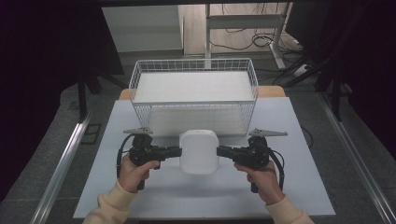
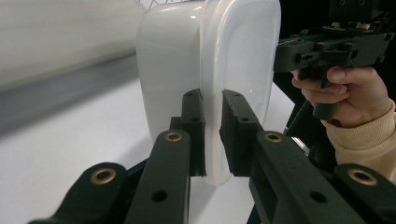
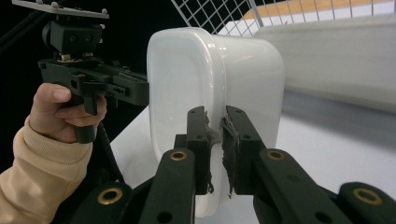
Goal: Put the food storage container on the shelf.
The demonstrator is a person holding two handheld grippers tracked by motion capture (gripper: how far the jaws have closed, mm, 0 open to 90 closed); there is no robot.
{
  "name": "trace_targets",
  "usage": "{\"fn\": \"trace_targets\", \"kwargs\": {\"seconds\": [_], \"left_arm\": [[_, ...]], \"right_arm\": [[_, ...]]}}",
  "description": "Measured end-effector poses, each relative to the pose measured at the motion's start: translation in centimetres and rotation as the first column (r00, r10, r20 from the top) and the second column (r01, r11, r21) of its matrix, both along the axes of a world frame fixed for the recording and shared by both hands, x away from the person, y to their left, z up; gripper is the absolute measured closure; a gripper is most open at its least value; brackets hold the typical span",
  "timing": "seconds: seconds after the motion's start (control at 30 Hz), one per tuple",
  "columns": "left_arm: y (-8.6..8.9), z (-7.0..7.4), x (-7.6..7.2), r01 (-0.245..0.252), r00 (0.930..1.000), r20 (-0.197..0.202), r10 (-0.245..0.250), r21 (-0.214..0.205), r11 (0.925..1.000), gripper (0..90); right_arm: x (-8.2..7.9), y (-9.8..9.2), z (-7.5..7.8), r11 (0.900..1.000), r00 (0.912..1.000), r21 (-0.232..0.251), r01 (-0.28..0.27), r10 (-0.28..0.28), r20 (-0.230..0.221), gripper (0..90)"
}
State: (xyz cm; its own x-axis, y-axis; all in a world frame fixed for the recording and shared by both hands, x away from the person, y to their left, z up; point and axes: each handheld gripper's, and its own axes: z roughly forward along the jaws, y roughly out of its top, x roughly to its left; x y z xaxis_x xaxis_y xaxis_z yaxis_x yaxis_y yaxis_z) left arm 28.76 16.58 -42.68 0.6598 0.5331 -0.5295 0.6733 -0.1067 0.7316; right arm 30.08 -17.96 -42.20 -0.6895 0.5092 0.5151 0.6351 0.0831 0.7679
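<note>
A white desk (image 1: 299, 186) carries a wire basket (image 1: 193, 79) at its far side. Just in front of the basket, a white tub (image 1: 199, 151) is held between both hands: the left gripper (image 1: 176, 150) and right gripper (image 1: 221, 150) each pinch its rim from opposite sides.

The container (image 1: 199, 151) was plain glossy white. The wire basket (image 1: 194, 95) was white, with a grid pattern. Both grippers (image 1: 176, 150) (image 1: 221, 150) were black. The sleeves (image 1: 114, 205) were cream, and the table (image 1: 299, 186) was pale grey-white.
</note>
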Motion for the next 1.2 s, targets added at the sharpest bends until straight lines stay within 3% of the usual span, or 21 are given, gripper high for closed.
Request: {"fn": "trace_targets", "kwargs": {"seconds": [1.2], "left_arm": [[0.2, 6.2, 3.0, -0.007, 0.9947, 0.102, 0.007, 0.003, 1.0, 79.9]], "right_arm": [[2.8, 0.2, 6.5, 0.9999, 0.9936, -0.004, -0.01, 0.01, 0.112, 81.1]]}}
